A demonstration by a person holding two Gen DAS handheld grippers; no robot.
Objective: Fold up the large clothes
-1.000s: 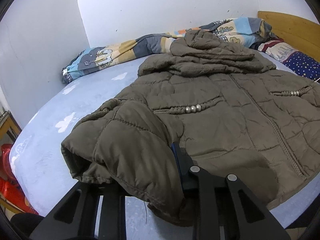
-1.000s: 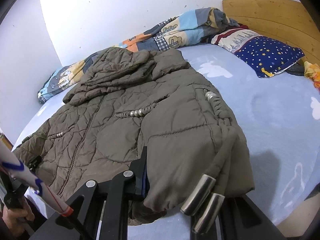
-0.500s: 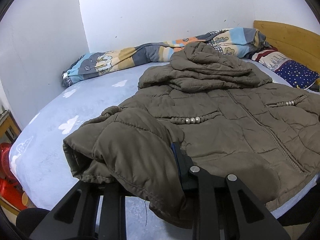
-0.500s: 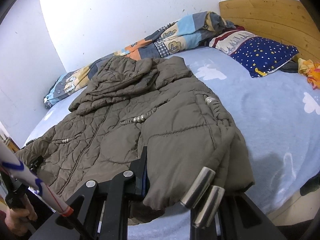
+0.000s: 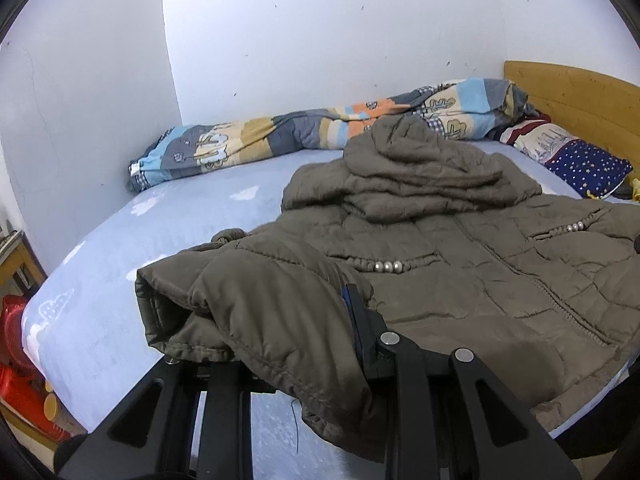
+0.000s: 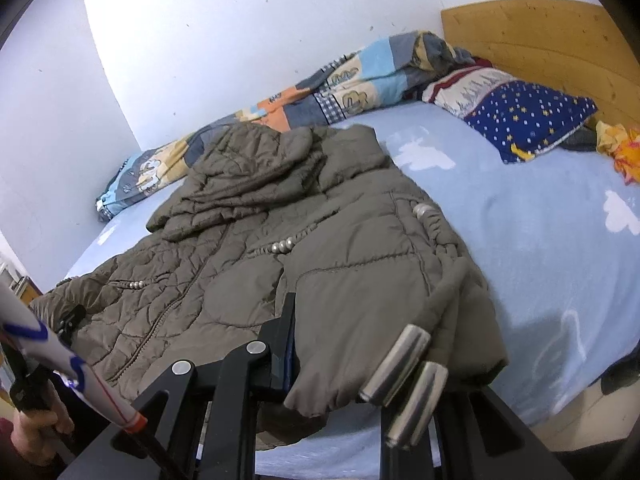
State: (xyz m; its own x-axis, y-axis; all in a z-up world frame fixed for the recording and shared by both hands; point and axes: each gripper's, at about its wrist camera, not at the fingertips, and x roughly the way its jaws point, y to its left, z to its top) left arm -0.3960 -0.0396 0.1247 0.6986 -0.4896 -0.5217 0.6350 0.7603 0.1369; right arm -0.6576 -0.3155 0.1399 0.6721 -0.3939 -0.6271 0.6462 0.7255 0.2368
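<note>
Jacket (image 5: 460,280), olive and quilted, lies front-up on my light blue bed sheet (image 5: 180,216), hood toward the wall. My left gripper (image 5: 280,344) is clamped on the folded-in sleeve (image 5: 260,304) near the bed's edge. My right gripper (image 6: 360,364) pinches the other sleeve (image 6: 380,288), its metal cord ends (image 6: 400,368) dangling across the fingers.

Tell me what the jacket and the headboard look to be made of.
Jacket: seemingly a thin, slightly shiny synthetic shell over padding, judging by the quilted stitching and puffy wrinkles. Headboard: light wood, apparently pine with a smooth finish; grain and knots show.
</note>
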